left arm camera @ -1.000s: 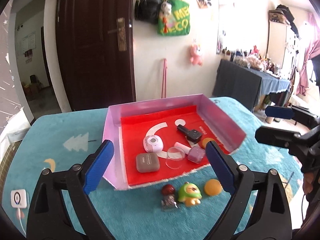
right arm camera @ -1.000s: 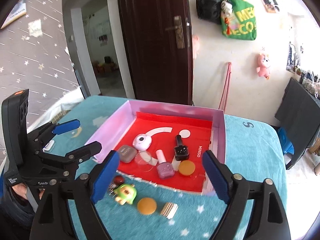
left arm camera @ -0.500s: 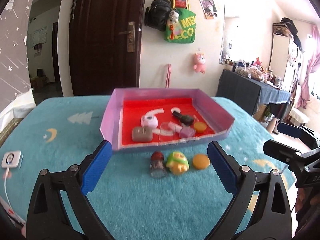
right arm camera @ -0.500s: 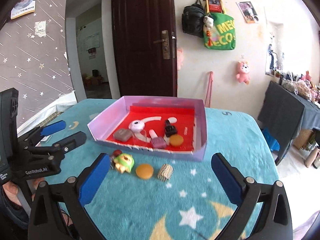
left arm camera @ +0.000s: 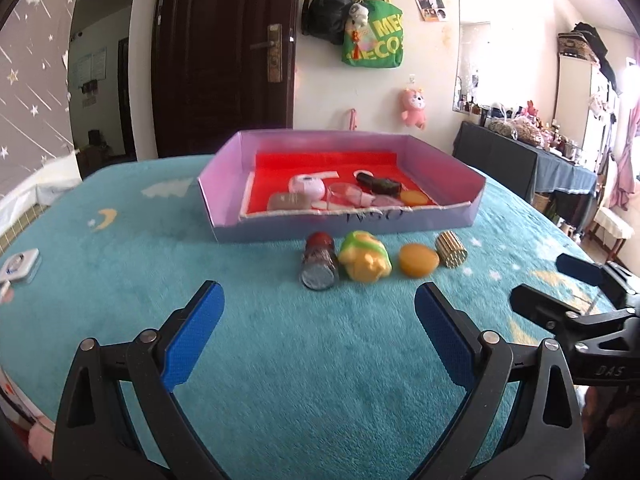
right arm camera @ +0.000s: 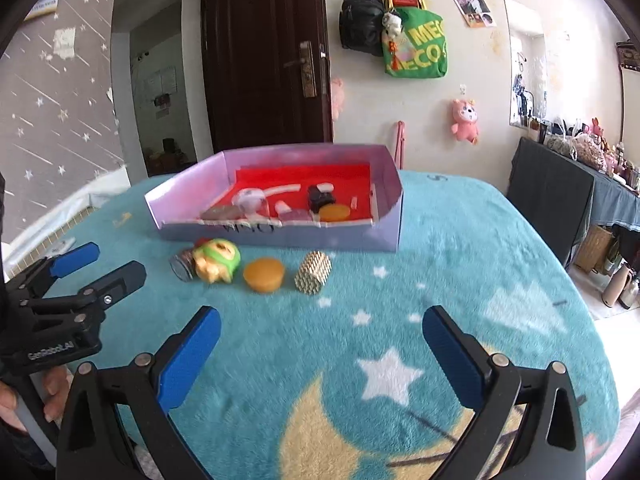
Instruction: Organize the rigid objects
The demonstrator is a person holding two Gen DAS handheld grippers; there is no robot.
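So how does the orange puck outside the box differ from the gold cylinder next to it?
The orange puck is smooth, low and rests flat; the gold cylinder is textured all over, longer, and lies on its side. The orange puck sits between the green toy and the gold cylinder, which ends the row. Both lie on the teal blanket outside the box, untouched.

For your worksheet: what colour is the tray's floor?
Red tray floor with white markings; left wrist view.

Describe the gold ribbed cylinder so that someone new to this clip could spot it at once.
Find the purple box with the red floor on the teal blanket. Four loose items lie in a row before its near wall. The gold ribbed cylinder ends that row beside the orange disc, the only metallic, ridged piece.
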